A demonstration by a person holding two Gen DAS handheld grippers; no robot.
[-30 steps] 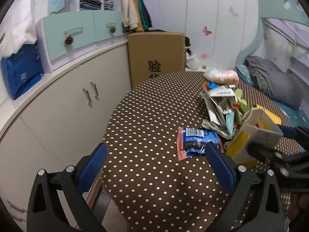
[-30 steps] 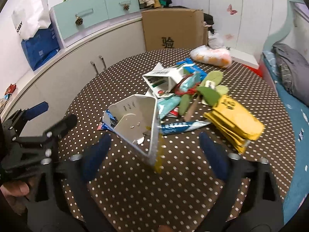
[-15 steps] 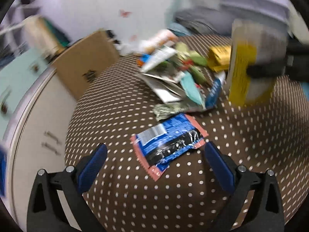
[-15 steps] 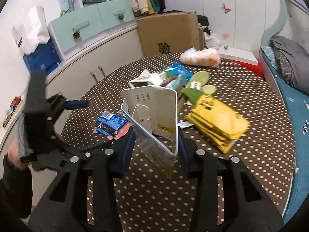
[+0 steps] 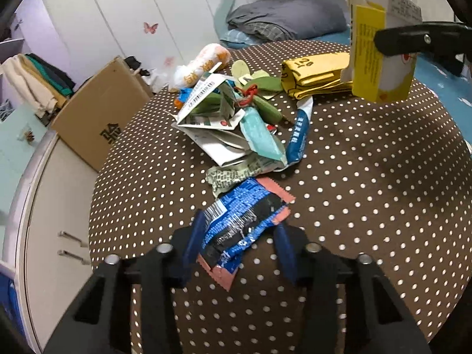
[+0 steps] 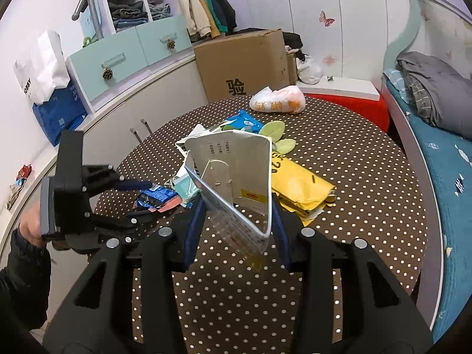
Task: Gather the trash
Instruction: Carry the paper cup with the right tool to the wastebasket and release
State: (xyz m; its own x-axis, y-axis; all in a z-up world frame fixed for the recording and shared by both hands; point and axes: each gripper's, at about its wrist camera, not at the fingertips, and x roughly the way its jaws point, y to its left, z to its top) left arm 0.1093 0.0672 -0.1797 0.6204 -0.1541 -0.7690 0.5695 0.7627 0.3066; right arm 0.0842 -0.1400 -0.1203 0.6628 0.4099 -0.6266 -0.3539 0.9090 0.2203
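A heap of trash lies on a round brown polka-dot table. My left gripper has its fingers around a blue snack wrapper lying on the table, one finger on each side of it. My right gripper is shut on an open white and yellow carton and holds it above the table. The carton also shows in the left wrist view, top right. The left gripper shows in the right wrist view.
Yellow folded packets, green leaf-shaped pieces and an orange-white bag lie on the table. A cardboard box stands behind it. White cabinets run on the left, a bed on the right.
My right gripper closed on the carton and lifted it. My left gripper swung down over the blue wrapper and its fingers narrowed around it.
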